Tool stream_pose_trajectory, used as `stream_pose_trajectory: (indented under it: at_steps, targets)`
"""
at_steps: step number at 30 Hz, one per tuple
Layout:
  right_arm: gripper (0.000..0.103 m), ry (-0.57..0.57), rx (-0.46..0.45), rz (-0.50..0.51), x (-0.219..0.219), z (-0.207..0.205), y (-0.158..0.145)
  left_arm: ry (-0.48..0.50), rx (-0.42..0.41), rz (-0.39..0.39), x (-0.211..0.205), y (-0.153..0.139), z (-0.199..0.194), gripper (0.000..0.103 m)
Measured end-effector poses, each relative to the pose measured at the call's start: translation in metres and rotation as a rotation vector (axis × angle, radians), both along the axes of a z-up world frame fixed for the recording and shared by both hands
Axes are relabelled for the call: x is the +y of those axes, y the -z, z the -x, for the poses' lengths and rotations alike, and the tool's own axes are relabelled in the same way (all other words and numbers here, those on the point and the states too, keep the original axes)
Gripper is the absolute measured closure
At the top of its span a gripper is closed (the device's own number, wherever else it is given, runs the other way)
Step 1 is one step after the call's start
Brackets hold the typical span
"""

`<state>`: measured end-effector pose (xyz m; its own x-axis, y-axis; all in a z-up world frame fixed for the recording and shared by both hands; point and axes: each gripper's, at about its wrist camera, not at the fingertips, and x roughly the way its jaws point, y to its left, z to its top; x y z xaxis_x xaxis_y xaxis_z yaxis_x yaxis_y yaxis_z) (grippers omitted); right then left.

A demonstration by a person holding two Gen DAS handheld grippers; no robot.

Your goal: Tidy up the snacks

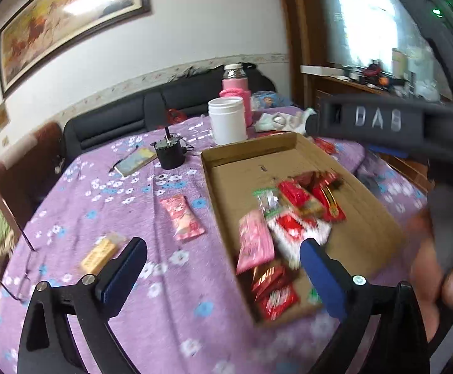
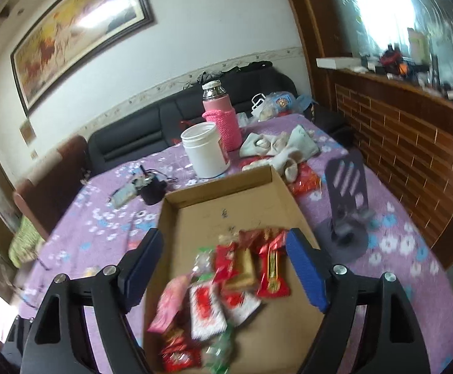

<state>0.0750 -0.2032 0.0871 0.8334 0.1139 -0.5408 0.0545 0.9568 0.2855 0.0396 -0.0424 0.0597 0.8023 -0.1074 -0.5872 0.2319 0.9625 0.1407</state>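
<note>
A shallow cardboard box [image 1: 251,152] [image 2: 220,187] lies on the purple flowered tablecloth and holds several wrapped snacks [image 1: 291,215] [image 2: 226,283], mostly red, pink and green. A pink snack pack [image 1: 181,216] and a yellow snack bar [image 1: 101,252] lie on the cloth left of the box. My left gripper [image 1: 223,258] is open and empty, above the box's near left edge. My right gripper [image 2: 223,258] is open and empty, above the snacks in the box. The right gripper's body [image 1: 379,121] crosses the left wrist view at upper right.
Behind the box stand a white jar [image 1: 228,120] [image 2: 206,149] and a pink-sleeved flask [image 1: 237,85] [image 2: 221,115]. A black motor [image 1: 170,151], a notebook [image 1: 134,160], cloths [image 2: 276,148] and a dark phone stand [image 2: 348,199] are also on the table. A black sofa [image 1: 117,118] lies beyond.
</note>
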Motion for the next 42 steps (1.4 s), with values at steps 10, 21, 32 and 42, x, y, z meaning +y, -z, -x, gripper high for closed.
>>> stream_pose_trajectory:
  at_steps: [10,21,32,42]
  targets:
    - [0.010,0.012,-0.116,0.194,0.031,0.138,0.024,0.038,-0.029,0.001,0.033,0.025,0.080,0.001]
    - [0.009,0.111,-0.178,0.359,0.048,0.160,0.044,-0.070,-0.093,-0.084,0.036,0.027,0.086,0.001]
    - [0.003,0.125,-0.164,0.372,0.053,0.158,0.047,-0.117,-0.016,-0.085,0.044,0.033,0.072,0.001]
    - [0.002,0.129,-0.165,0.369,0.052,0.159,0.047,-0.114,0.034,-0.064,0.047,0.037,0.066,0.001]
